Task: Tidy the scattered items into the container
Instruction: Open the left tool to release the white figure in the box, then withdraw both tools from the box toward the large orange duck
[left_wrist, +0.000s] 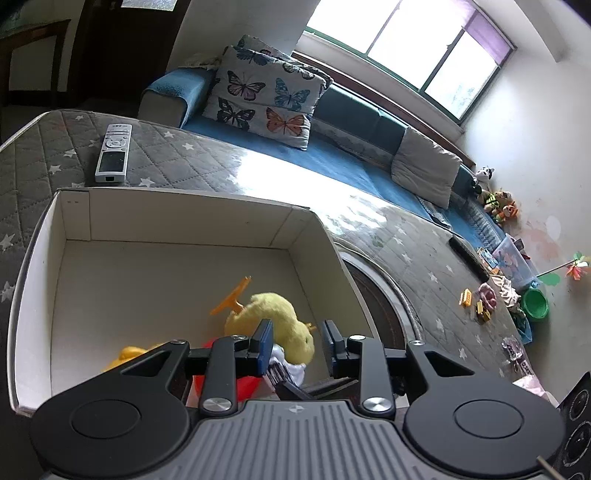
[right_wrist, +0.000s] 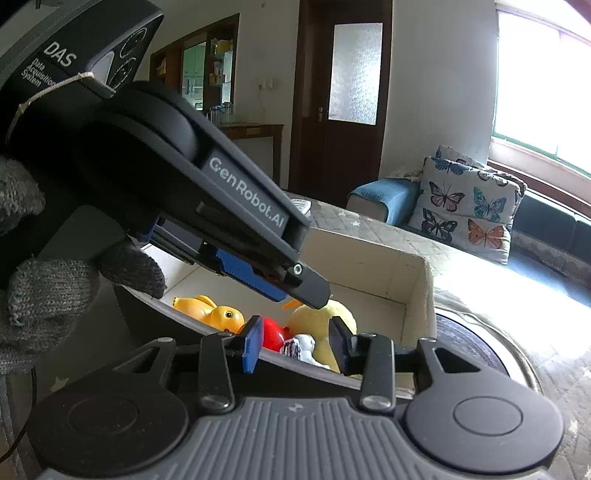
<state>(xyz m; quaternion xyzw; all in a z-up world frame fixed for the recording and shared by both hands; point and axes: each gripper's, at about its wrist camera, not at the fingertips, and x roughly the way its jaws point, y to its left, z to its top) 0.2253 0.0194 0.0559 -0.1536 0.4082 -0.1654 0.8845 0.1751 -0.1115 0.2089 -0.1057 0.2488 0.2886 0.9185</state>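
Note:
A white cardboard box (left_wrist: 177, 221) sits on the grey star-patterned mat; it also shows in the right wrist view (right_wrist: 373, 266). Inside lie a yellow plush duck (left_wrist: 277, 321) (right_wrist: 325, 321), an orange plastic piece (left_wrist: 232, 295), a yellow rubber toy (right_wrist: 218, 314) (left_wrist: 127, 352), a red toy (right_wrist: 273, 334) (left_wrist: 243, 386) and a small white figure (right_wrist: 304, 347) (left_wrist: 291, 363). My left gripper (left_wrist: 297, 343) is open and empty, low over the box's near end above the duck. My right gripper (right_wrist: 297, 341) is open and empty at the box's near rim. The left gripper's body (right_wrist: 221, 206) crosses the right wrist view.
A silver remote (left_wrist: 113, 152) lies on the mat beyond the box. A blue sofa (left_wrist: 332, 147) with butterfly cushions (left_wrist: 266, 96) stands behind. Small toys (left_wrist: 480, 299), a green bowl (left_wrist: 535, 303) and a pinwheel (left_wrist: 578, 266) lie at the right. A round rug edge (left_wrist: 384, 299) is beside the box.

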